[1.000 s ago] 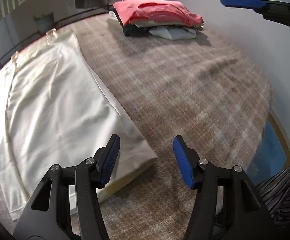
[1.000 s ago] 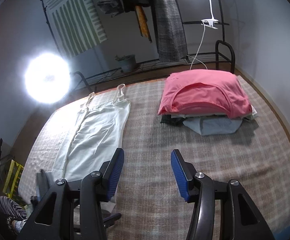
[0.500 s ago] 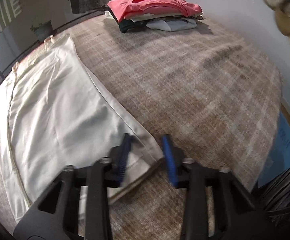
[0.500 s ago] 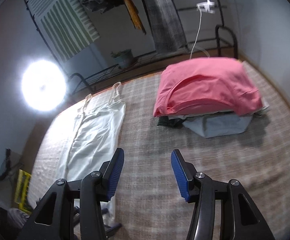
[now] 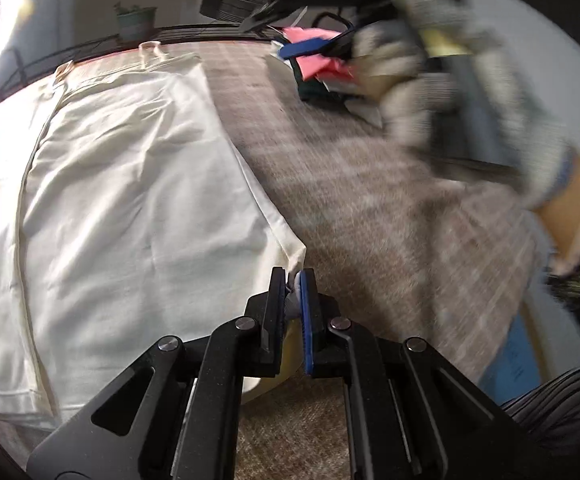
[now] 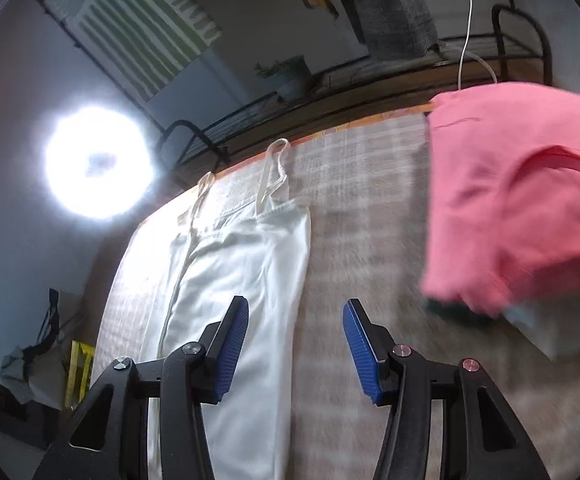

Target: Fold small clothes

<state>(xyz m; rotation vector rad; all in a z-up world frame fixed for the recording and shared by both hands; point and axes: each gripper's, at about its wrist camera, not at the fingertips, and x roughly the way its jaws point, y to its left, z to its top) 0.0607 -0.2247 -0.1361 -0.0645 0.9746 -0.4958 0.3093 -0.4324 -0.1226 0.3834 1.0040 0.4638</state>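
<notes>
Checked bedding (image 5: 370, 208) carries the white garment (image 5: 137, 200) flat along its left side — left gripper (image 5: 294, 280) clamps the near hem corner, right gripper (image 6: 296, 332) gapes empty — so take the far strap corner before lifting evenly.

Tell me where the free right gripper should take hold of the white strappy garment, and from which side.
Probably the top corner on the side facing the pink stack, just below the strap. The white garment lies flat, lengthwise, and the left gripper is shut on the bottom corner of that same edge. The right gripper, jaws open and empty, could come in low from the bare blanket beside that edge.
</notes>
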